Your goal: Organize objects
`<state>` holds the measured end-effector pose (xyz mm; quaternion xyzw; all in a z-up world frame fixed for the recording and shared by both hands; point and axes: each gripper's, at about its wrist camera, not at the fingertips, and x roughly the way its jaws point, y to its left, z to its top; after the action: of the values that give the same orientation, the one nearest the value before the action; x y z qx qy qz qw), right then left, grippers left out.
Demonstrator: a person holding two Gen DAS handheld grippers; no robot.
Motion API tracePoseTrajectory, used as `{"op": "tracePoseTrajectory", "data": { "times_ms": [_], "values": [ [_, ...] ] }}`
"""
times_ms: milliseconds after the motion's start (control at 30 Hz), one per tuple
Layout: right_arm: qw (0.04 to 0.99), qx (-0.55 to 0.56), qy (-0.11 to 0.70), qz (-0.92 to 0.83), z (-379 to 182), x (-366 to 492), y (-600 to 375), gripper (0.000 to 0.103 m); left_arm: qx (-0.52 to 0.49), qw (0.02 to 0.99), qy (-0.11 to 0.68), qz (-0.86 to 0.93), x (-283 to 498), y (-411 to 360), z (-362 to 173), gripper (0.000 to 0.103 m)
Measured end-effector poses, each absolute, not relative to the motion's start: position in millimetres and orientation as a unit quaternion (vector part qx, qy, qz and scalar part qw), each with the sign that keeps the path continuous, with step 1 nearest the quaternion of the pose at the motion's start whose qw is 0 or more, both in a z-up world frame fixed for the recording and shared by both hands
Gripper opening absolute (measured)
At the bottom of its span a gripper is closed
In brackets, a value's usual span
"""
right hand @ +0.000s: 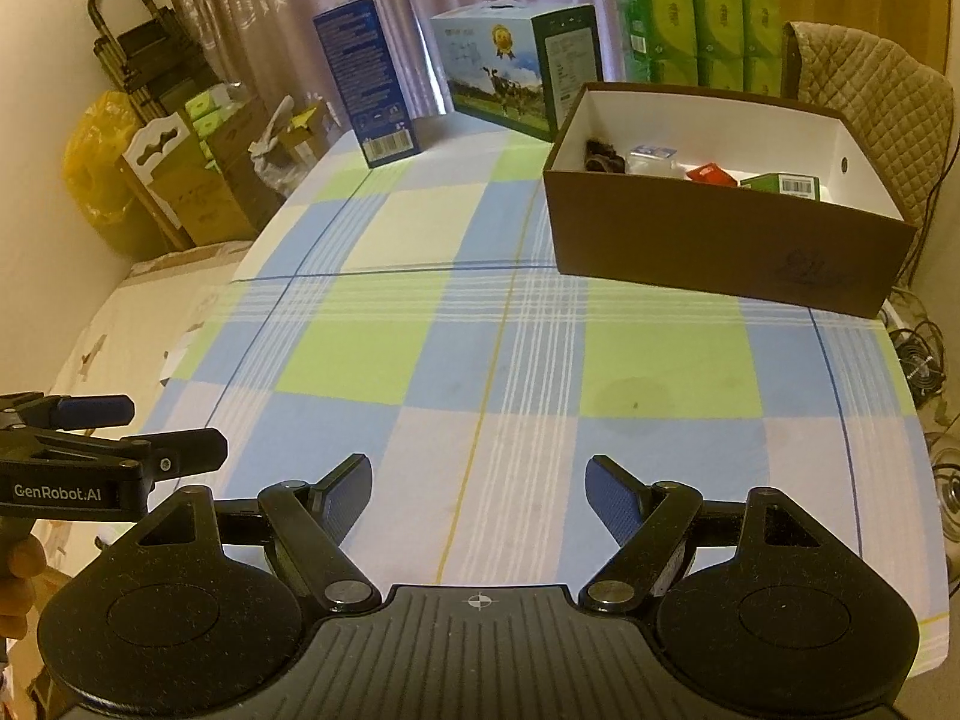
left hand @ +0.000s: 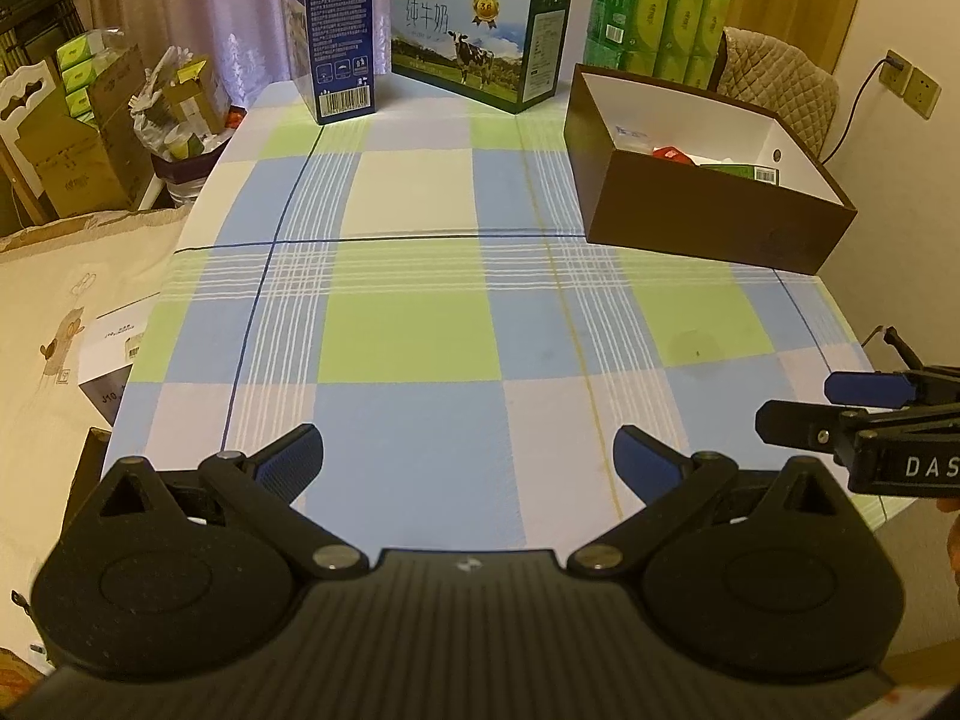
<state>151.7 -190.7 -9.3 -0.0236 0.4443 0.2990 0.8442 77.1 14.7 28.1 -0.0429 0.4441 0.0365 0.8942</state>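
Here, both tongs hang released over the near end of the worktop [left hand: 414, 324], which wears a checked cloth of blue, green and white. The left tongs [left hand: 468, 462] stand with their blue pads spread wide and nothing between them; the right tongs [right hand: 478, 495] are likewise spread and empty. In the left wrist view the right tongs also enter from the right edge, level with the left ones and just beside them.

The brown box [right hand: 720, 240], white inside and with no lid on it, serves as the landmark: it stands toward the far right of the worktop. Inside it lie the gathered things: a dark clump [right hand: 603, 156] at its left end, a clear packet [right hand: 651, 157] next to that, a small red item [right hand: 711, 174] near the middle and a green carton [right hand: 780, 185] toward its right end. Left of the box and further back stands a milk carton case [left hand: 480, 39] printed with a cow, and left of that again a tall blue box [left hand: 336, 30] stands upright. Behind the box rises a stack of green tissue packs [left hand: 660, 18], and a quilted chair back [right hand: 870, 96] stands behind its right corner. The cloth between the box and the tongs lies bare.
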Motion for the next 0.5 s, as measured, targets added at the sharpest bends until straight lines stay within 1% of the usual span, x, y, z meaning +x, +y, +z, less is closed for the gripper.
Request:
{"op": "tracePoseTrajectory", "data": {
  "times_ms": [500],
  "values": [
    [0.841,-0.025,0.451,0.297,-13,160,-188,0.076,-0.041,0.891,0.45,0.038,89,15,24,0.102]
  ]
}}
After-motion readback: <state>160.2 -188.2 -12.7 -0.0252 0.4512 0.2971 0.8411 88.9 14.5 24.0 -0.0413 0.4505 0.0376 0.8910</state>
